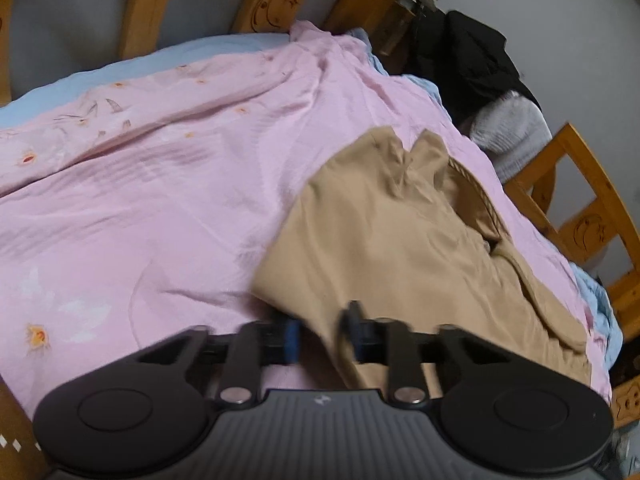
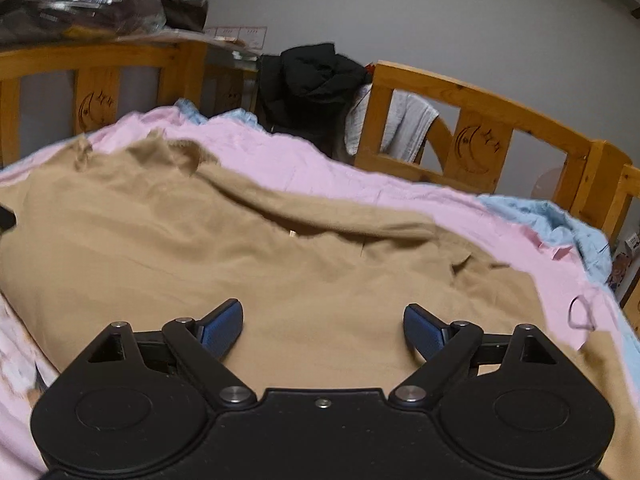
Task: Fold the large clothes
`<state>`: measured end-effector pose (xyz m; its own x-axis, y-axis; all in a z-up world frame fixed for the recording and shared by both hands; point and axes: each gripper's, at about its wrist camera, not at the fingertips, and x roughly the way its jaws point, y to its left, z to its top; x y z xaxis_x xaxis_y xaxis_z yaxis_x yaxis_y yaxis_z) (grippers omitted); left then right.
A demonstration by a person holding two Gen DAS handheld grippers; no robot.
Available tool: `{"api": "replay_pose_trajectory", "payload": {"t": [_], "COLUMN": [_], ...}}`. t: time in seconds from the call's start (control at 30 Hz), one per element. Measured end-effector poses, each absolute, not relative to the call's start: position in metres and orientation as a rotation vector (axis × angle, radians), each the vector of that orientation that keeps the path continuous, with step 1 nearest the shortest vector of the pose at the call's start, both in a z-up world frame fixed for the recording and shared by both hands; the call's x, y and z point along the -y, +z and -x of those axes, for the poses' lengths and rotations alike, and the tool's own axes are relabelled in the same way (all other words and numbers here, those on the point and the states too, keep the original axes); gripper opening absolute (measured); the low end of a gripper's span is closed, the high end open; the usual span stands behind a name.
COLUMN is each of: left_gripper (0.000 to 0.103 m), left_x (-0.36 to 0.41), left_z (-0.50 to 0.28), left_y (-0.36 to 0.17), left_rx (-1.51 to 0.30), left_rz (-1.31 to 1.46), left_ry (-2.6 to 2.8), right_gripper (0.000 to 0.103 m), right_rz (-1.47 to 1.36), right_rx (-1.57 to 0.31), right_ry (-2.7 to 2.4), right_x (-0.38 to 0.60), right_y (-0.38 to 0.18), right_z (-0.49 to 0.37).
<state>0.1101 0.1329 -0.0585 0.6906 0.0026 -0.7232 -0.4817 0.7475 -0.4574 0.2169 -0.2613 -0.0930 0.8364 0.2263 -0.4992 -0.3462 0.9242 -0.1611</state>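
Pinching a fold of the tan garment [image 1: 400,240] near its edge, my left hand-held gripper [image 1: 322,334] is clamping the cloth between its pads. The garment is lying crumpled on the pink quilt [image 1: 160,200] covering the bed. My right hand-held gripper [image 2: 323,330] is hovering spread wide over it, gripping nothing.

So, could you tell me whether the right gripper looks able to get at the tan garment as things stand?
Probably yes. The right gripper has its jaws wide apart with nothing between them, and the tan garment lies spread on the pink cover directly below and ahead of it, with nothing in the way.
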Motion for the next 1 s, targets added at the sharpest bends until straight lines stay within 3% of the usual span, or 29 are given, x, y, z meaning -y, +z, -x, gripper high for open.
{"api": "replay_pose_trajectory", "payload": {"t": [0.07,0.4,0.47,0.7,0.77,1.0], "left_gripper": [0.003,0.0,0.0,0.0,0.0,0.0], "left_x": [-0.13,-0.021,0.011,0.105,0.127,0.185], "left_z": [-0.11,-0.118,-0.128,-0.139,-0.137,-0.115], "left_y": [-0.052,0.058,0.07,0.064,0.058,0.027], "left_rx": [-0.743,-0.476,-0.484,-0.543,-0.553,-0.604], "left_rz": [0.686,0.143,0.035,-0.206,-0.255,-0.343], "left_ry": [0.292,-0.128,-0.226,-0.435,-0.483,-0.648], "right_gripper": [0.089,0.09,0.081,0.082,0.089,0.097], "right_rz": [0.204,0.117,0.017,-0.576,-0.732,-0.916], "right_rx": [-0.519,-0.543,-0.54,-0.564,-0.588,-0.742], "right_ry": [0.308,0.323,0.324,0.276,0.344,0.487], "right_x": [0.266,0.275,0.289,0.403,0.436,0.475], "right_y": [-0.1,-0.101,-0.093,-0.024,-0.012,-0.014], "right_z": [-0.219,-0.224,-0.225,-0.228,-0.229,-0.245]}}
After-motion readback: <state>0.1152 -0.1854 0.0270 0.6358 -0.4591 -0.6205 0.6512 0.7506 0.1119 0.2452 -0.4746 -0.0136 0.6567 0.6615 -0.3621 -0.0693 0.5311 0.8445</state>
